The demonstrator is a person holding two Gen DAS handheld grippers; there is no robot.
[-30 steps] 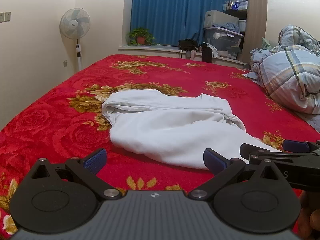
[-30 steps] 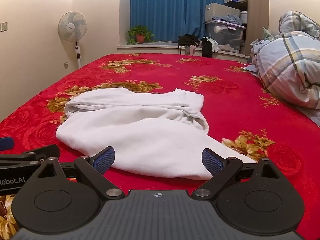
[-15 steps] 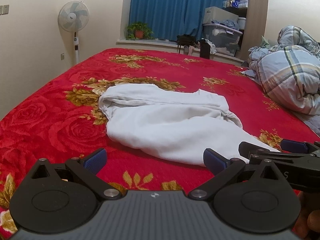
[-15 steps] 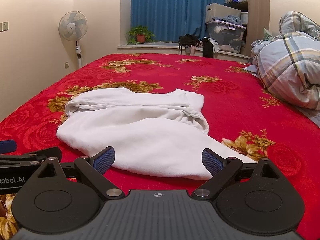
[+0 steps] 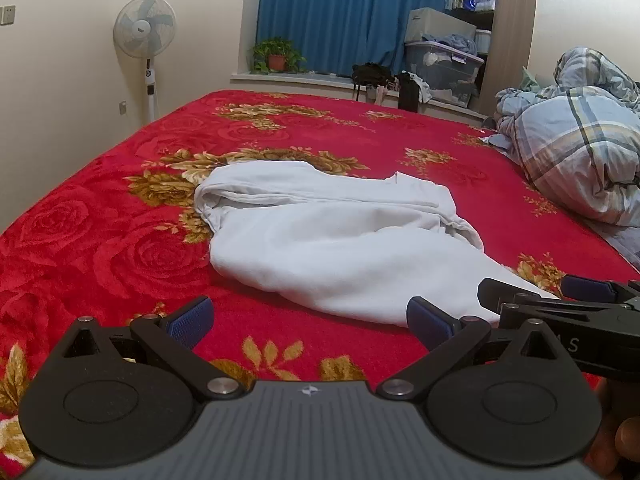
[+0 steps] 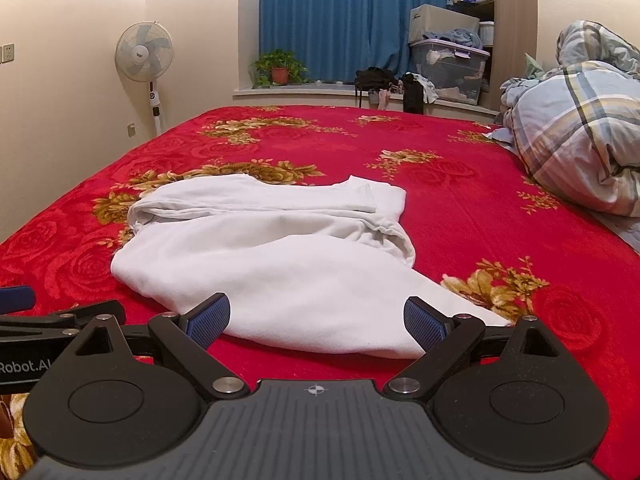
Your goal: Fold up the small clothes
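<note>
I hold the left gripper [image 5: 308,318] and right gripper [image 6: 316,316] spread wide, low beside the rumpled white garment [image 5: 340,248] — ready to pinch its near edge.

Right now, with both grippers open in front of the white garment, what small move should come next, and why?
Probably ease the right gripper forward and down onto the near hem of the white garment. Both it and the left gripper are open and empty, and the cloth lies loosely bunched, only partly folded, on the red floral blanket.
</note>
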